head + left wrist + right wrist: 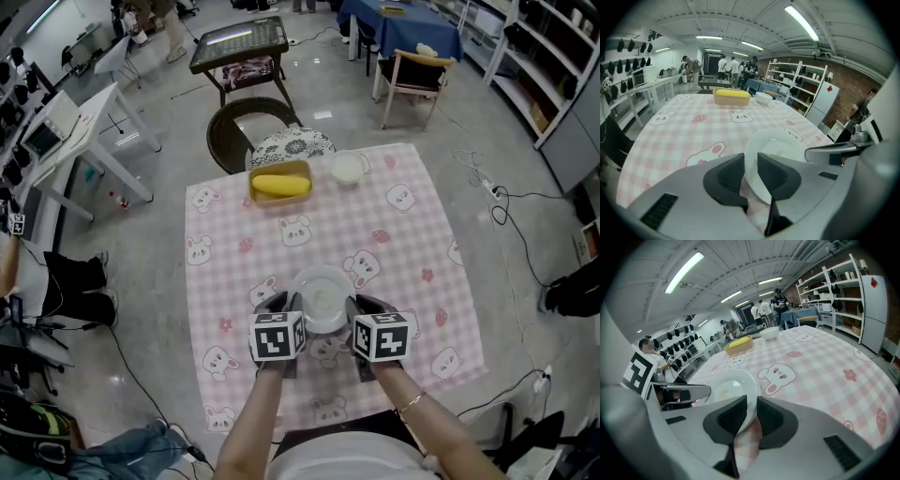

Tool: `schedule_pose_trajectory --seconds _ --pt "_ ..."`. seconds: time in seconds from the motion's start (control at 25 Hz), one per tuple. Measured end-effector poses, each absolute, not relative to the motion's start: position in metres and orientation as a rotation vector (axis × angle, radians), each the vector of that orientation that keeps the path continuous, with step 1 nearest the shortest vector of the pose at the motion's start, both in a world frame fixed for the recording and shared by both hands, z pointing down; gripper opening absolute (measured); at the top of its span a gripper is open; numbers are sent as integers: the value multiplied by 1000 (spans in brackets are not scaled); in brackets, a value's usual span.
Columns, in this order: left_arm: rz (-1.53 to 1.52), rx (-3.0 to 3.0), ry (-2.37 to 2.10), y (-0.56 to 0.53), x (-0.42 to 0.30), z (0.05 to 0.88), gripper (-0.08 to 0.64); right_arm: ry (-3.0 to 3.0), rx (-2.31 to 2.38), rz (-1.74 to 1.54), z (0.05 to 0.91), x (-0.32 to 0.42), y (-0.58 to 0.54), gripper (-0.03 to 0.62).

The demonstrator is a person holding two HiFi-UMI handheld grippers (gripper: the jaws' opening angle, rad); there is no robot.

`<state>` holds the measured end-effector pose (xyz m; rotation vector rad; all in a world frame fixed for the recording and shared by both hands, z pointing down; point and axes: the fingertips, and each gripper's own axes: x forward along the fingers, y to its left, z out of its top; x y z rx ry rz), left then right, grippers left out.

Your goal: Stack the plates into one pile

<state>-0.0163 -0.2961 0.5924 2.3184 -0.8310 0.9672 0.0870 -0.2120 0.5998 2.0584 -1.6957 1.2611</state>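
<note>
A white plate (322, 295) lies low over the pink checked tablecloth (403, 244) near the front edge; whether it rests on the cloth I cannot tell. My left gripper (289, 302) is shut on its left rim and my right gripper (354, 305) is shut on its right rim. In the left gripper view the plate (778, 145) has its rim wedged between the dark pads (726, 180) of the gripper (750, 176). The right gripper view shows the plate (729, 387) the same way in that gripper (751, 416). A second white dish (347, 167) stands at the far edge.
A yellow tray (279, 184) with a yellow lid or filling sits at the table's far side, left of the white dish. A chair with a patterned cushion (291, 142) is tucked behind the table. Desks, shelves and people stand further off in the room.
</note>
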Motion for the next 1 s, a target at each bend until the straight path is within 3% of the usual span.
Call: schedule_pose_trajectory --seconds 0.64,1.0 --pt "988 2367 -855 -291 -17 591 130 -1692 2061 1194 600 87 -205 87" --pt "861 2424 -893 -289 -27 563 112 -1739 2135 1128 577 94 -203 84"
